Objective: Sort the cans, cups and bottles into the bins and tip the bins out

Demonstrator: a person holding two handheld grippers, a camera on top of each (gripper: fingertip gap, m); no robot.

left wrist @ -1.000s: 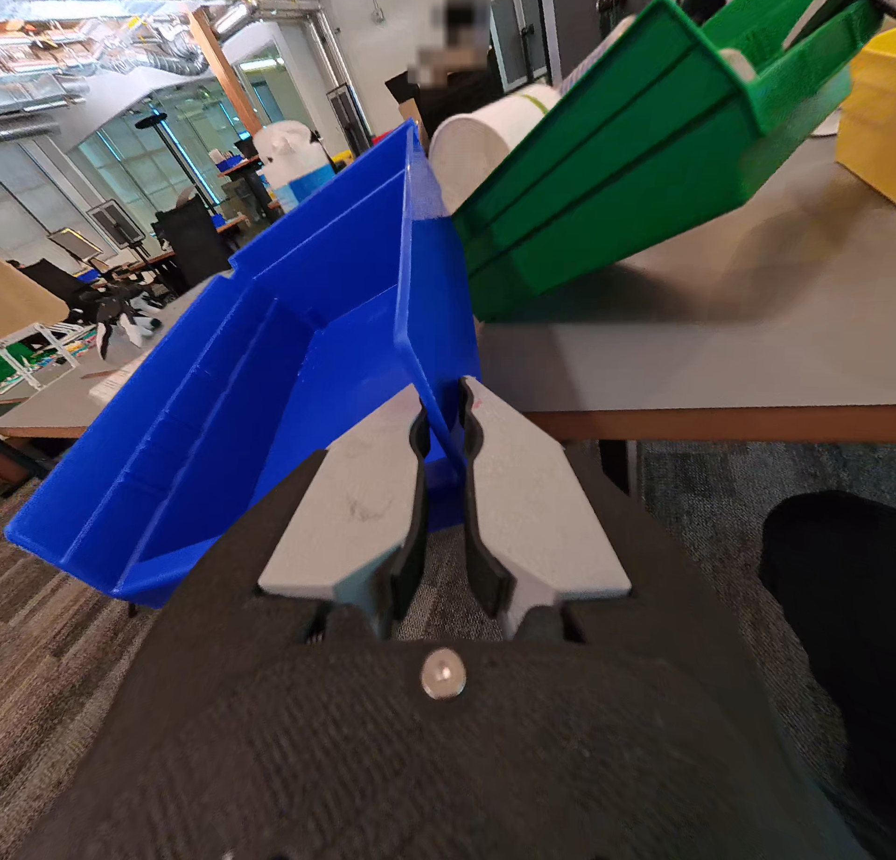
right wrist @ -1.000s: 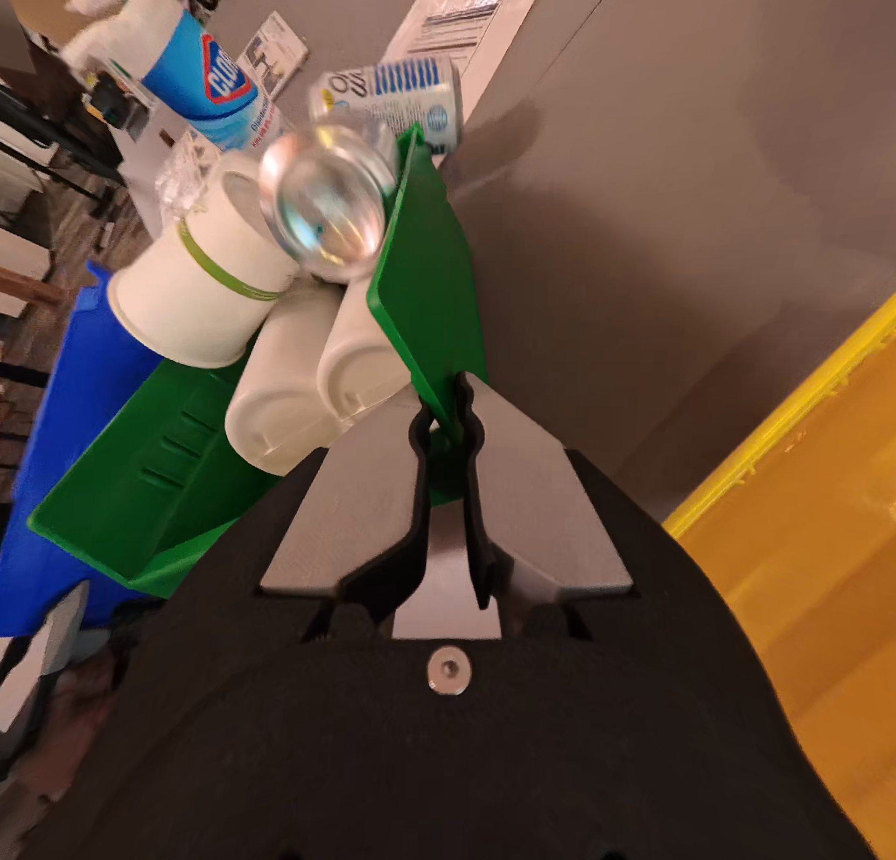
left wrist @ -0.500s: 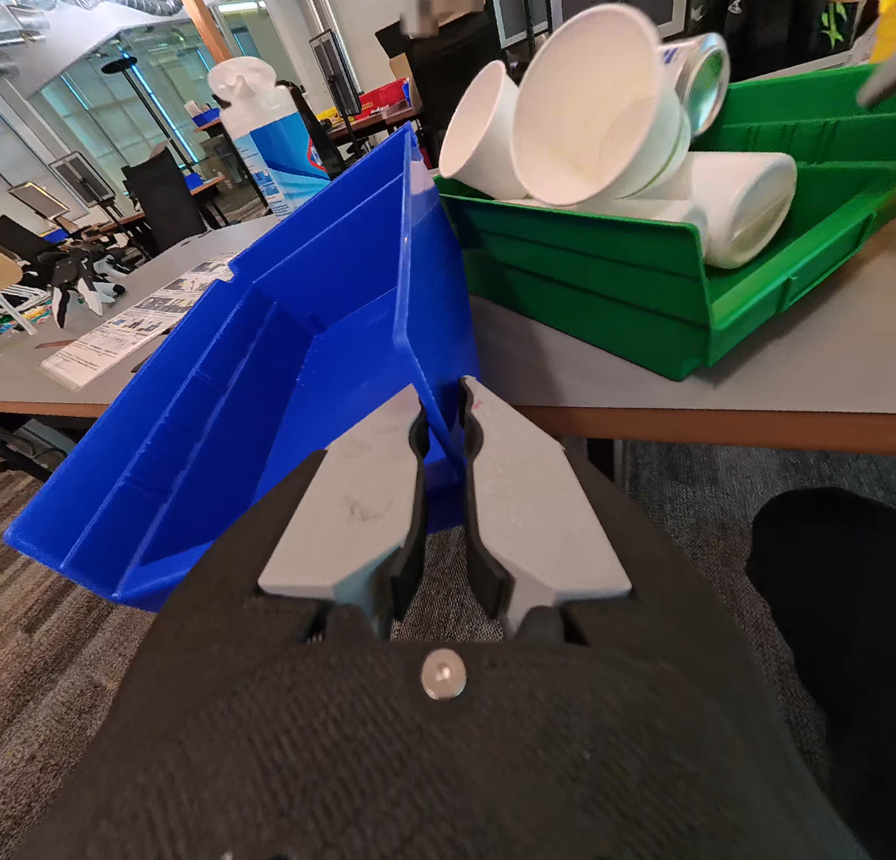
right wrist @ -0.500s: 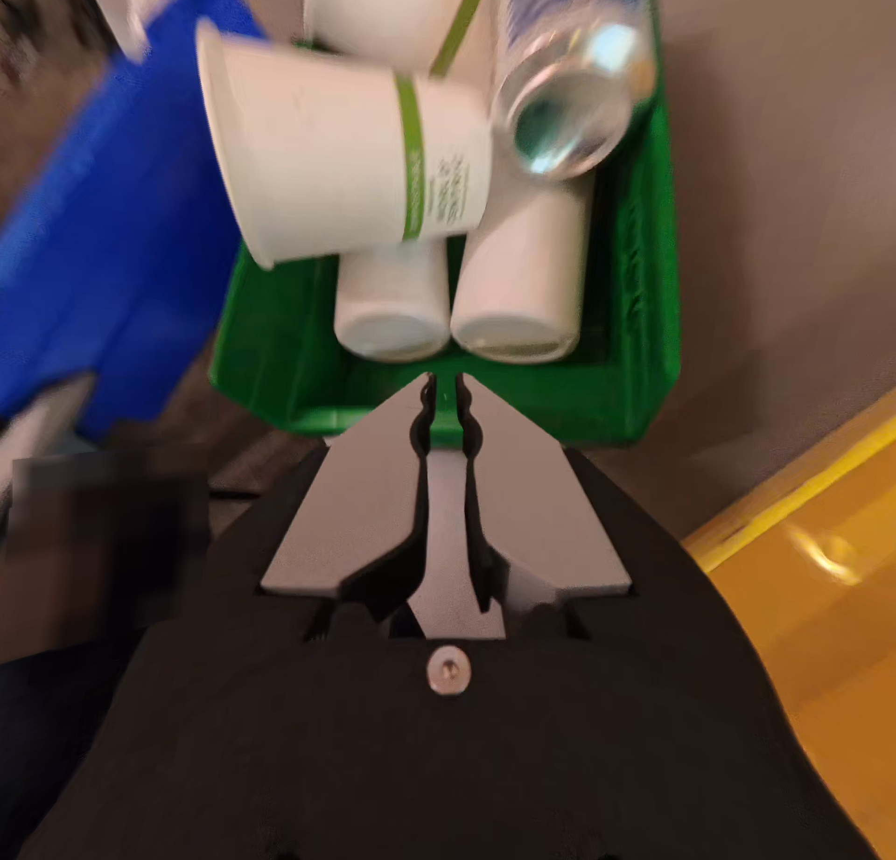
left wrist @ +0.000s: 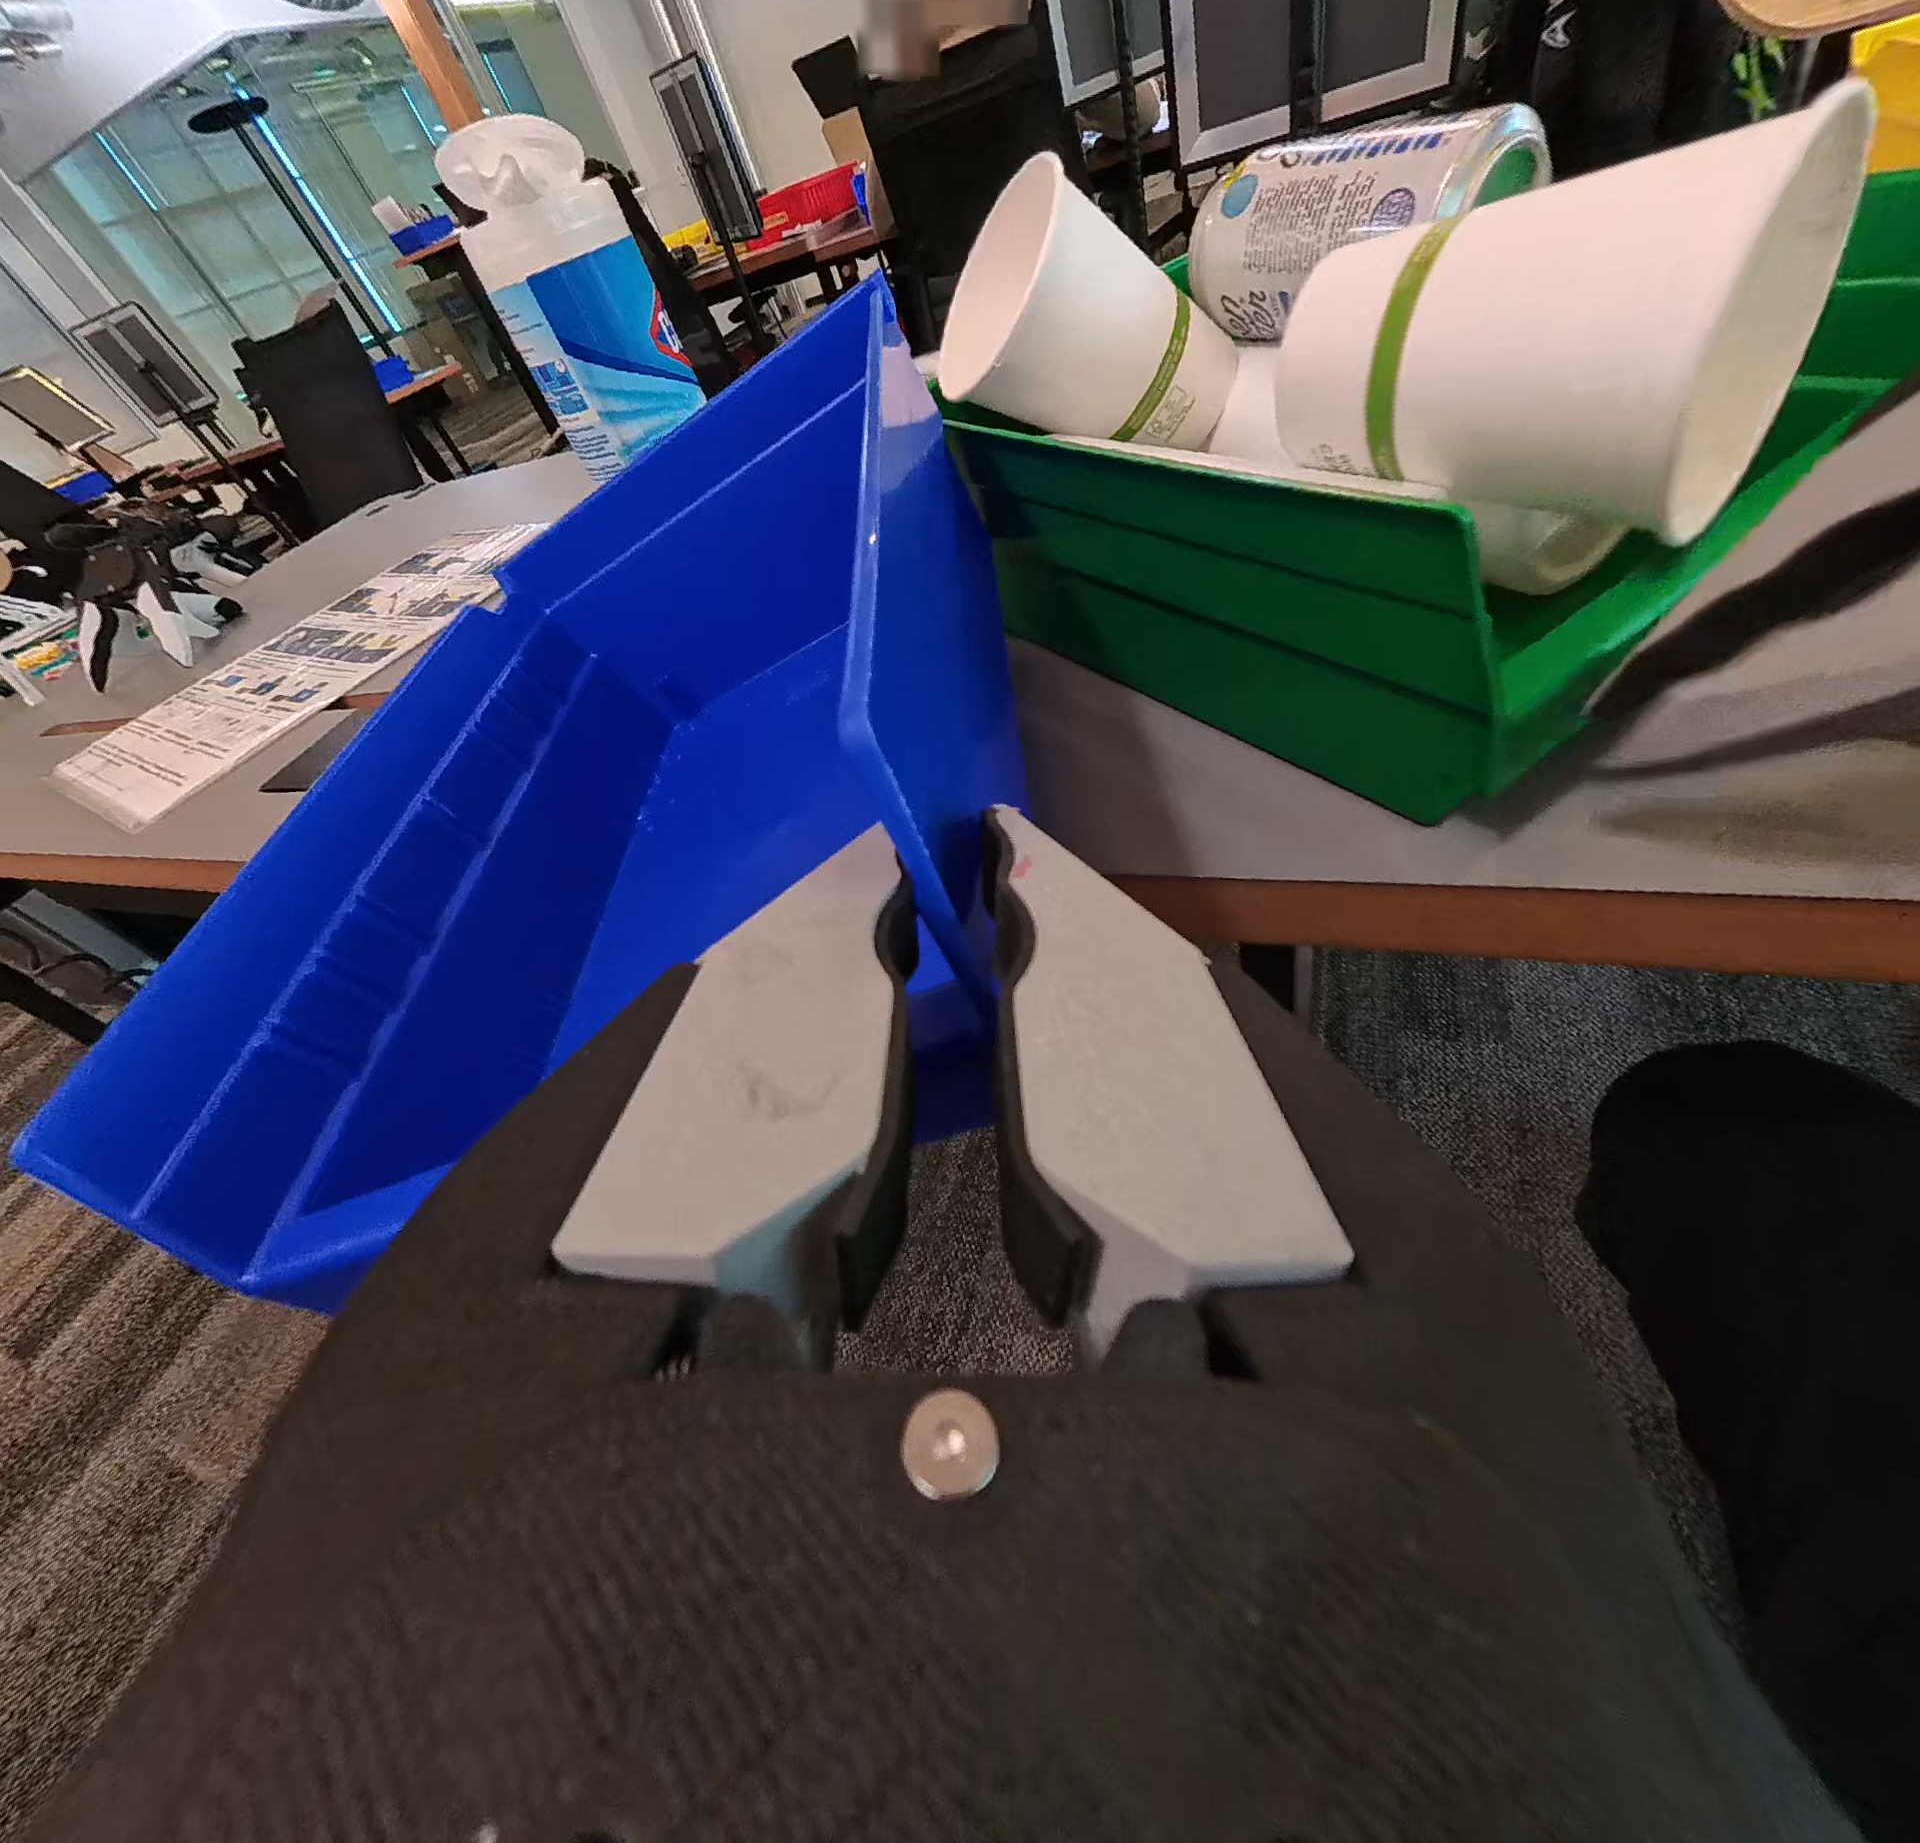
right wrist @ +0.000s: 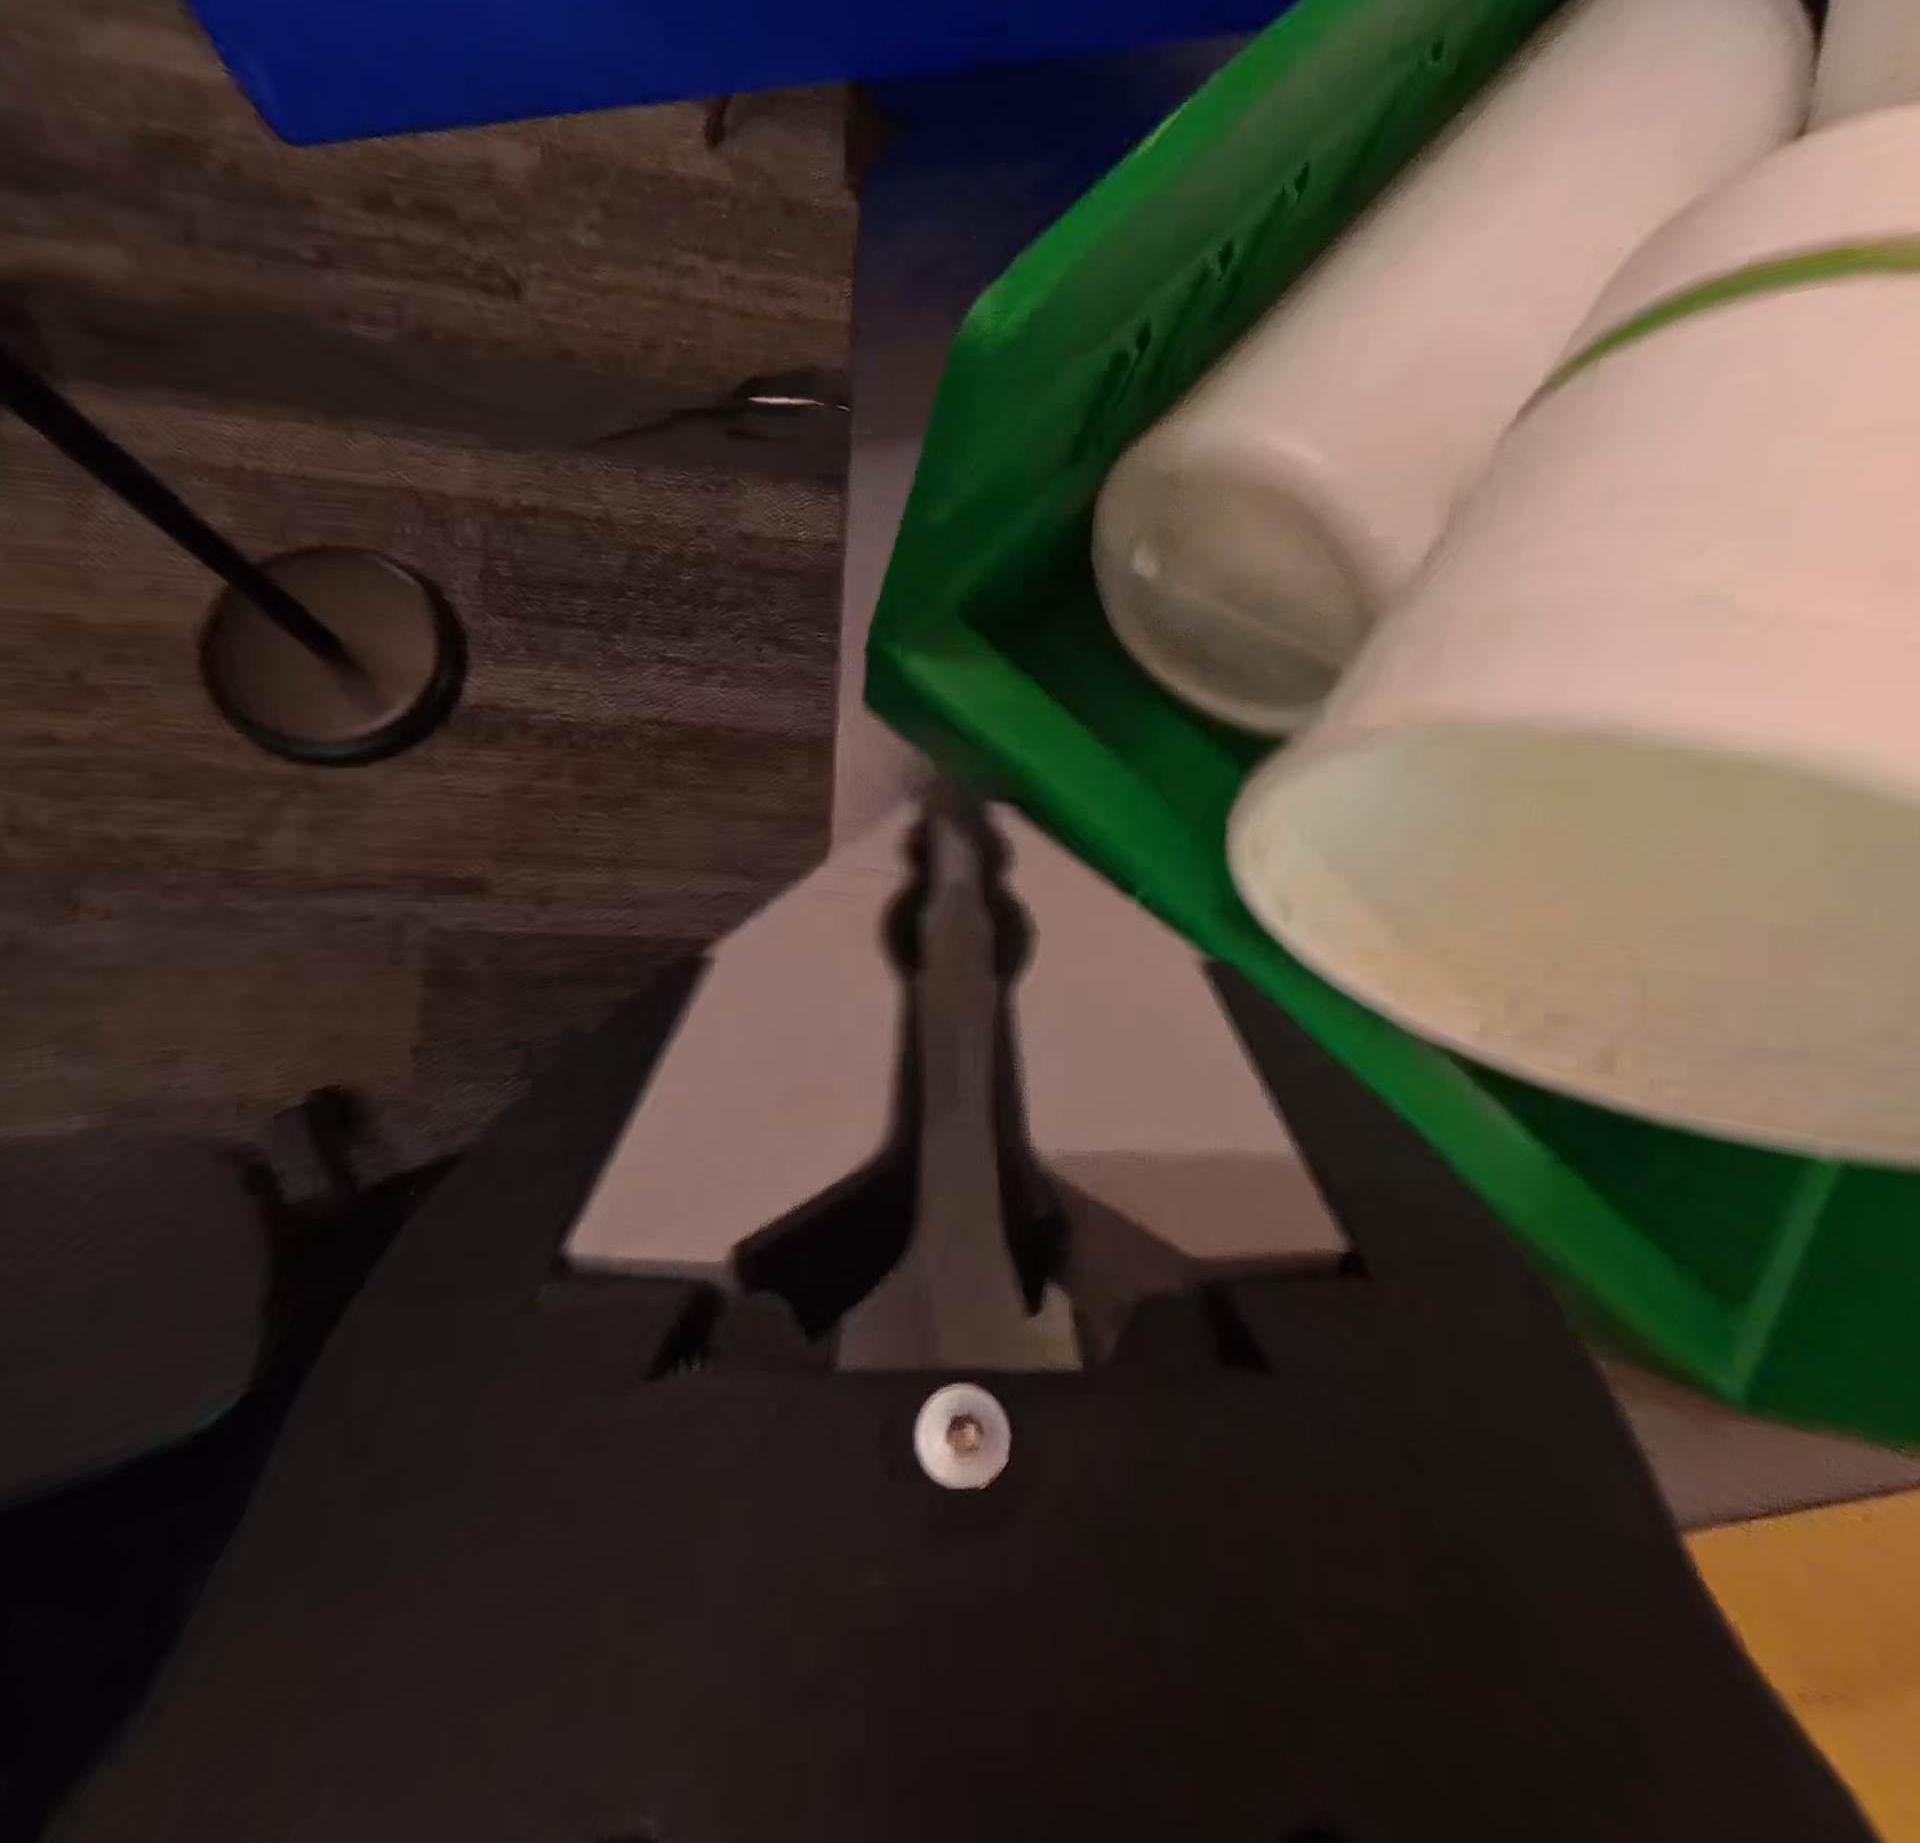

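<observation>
On my left wrist view, the left gripper (left wrist: 948, 848) has its jaws nearly together, pinching the thin side wall of the blue bin (left wrist: 582, 806). The bin is tilted, its far end up against the table (left wrist: 1351, 837) edge and its near end low over the carpet (left wrist: 125, 1398) at about 8 o'clock. I see nothing inside it.

At 2 o'clock sits the green bin (left wrist: 1247, 640) on the table, just beside the blue one and touching its upper corner. It holds a jumble: a white paper cup (left wrist: 1081, 328) lying with its mouth toward 10 o'clock, a second paper cup (left wrist: 1558, 339) lying with its mouth toward 3 o'clock, a can (left wrist: 1340, 204) on its side behind them, and white bottles underneath (mostly hidden in this view). A wipes canister (left wrist: 582, 297) stands on the table at 11 o'clock, with a printed sheet (left wrist: 281, 650) lying flat at 9 o'clock.

On my right wrist view, heavily blurred, the right gripper (right wrist: 954, 837) has its jaws drawn close with only a slim gap between them, tips at the green bin's (right wrist: 1039, 754) corner; I cannot tell whether they actually grip it. A white bottle (right wrist: 1351, 443) lies inside at 1 o'clock, the wide-mouthed cup (right wrist: 1621, 754) at 3 o'clock, and a yellow bin (right wrist: 1829, 1637) at 4 o'clock.
</observation>
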